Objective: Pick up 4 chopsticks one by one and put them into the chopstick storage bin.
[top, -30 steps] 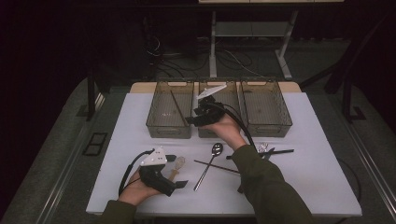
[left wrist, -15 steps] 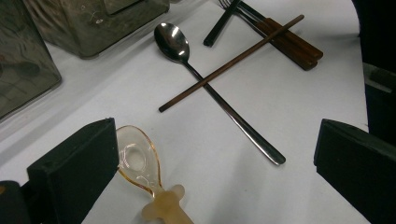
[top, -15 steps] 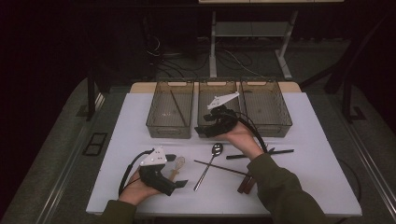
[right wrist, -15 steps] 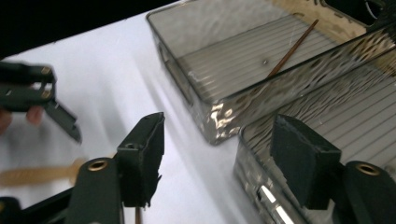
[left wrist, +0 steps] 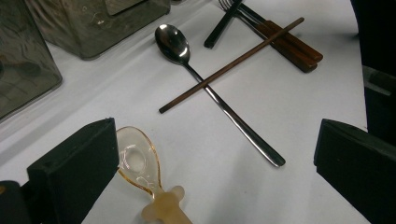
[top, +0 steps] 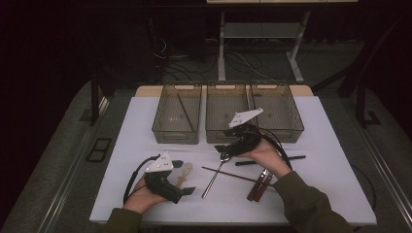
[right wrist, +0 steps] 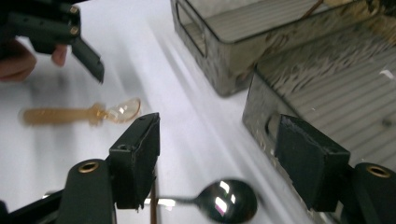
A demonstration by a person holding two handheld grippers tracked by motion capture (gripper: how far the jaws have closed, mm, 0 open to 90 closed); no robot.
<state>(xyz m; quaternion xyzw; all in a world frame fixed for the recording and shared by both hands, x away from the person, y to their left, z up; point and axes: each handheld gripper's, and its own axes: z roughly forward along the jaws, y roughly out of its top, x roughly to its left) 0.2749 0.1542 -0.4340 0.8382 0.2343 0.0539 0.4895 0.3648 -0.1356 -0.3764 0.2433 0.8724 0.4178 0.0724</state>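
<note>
The right tool (top: pixel 224 148) hovers with jaws apart, just been opening, nothing between them, over the bowl of the long steel spoon (top: pixel 214 175) on the white table (top: pixel 335 179). The left tool (top: pixel 183 177) rests open beside a clear amber plastic spoon (top: pixel 184 171). A thin brown chopstick (top: pixel 232 175) crosses the steel handle; a careless lift might drag it. The room beyond is dark.

You are looking at three smoky clear plastic bins sitting in a row at the upper centre of the high view: the left bin (top: pixel 176 135), the middle bin (top: pixel 216 136) and the right bin (top: pixel 291 132). A thin brown stick (top: pixel 185 112) is leaning inside the left one. Lower right of centre, a brown wooden chopstick (top: pixel 233 174) is lying aslant on the white table (top: pixel 335 170), with two brown-handled utensils (top: pixel 257 189) resting side by side just beside it and a black stick (top: pixel 286 159) lying above them.
</note>
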